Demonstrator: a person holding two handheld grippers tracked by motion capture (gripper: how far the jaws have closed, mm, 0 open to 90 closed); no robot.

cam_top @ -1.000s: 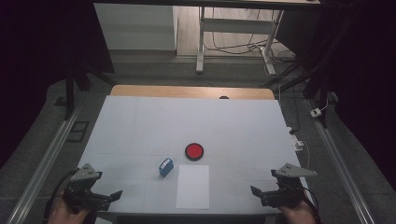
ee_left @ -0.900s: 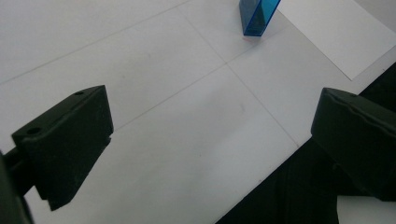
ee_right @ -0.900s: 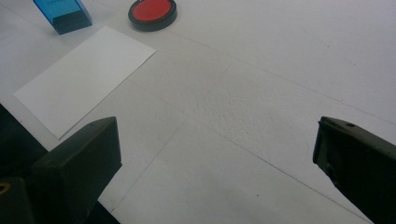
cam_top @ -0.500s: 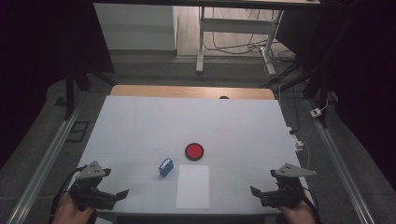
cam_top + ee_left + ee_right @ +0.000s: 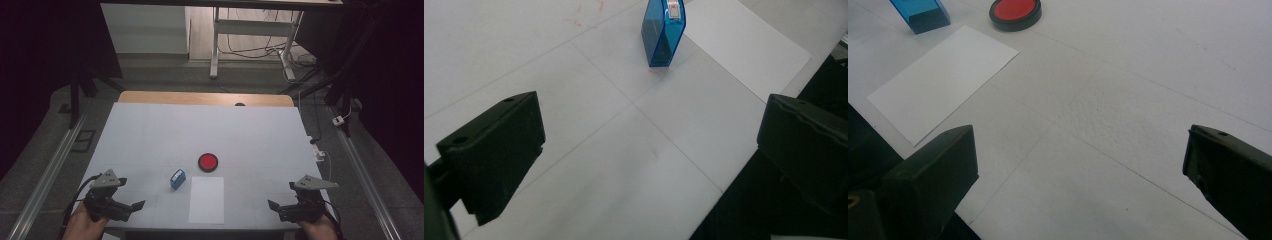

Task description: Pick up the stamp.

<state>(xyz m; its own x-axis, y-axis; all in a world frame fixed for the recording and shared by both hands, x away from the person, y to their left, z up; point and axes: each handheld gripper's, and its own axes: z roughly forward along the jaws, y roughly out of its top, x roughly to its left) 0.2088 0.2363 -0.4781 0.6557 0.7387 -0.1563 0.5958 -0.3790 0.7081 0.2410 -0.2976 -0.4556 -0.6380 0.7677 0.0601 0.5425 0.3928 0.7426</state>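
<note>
One label on blue box — print unreadable, possibly blurred.

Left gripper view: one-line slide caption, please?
Open left gripper faces an upright translucent blue plastic box beside a white paper sheet.

Left hand-held gripper moved rightward along the near edge of the desk, away from the near-left corner, over the last second. Now turned inward, jaws aimed toward the blue box, with the box seen ahead between them in the left gripper view. Closer to the box than a second ago, but not touching it. Jaws spread wide, much as before. Forearm and hand beneath shifted along with it, further in from the left edge.
</note>
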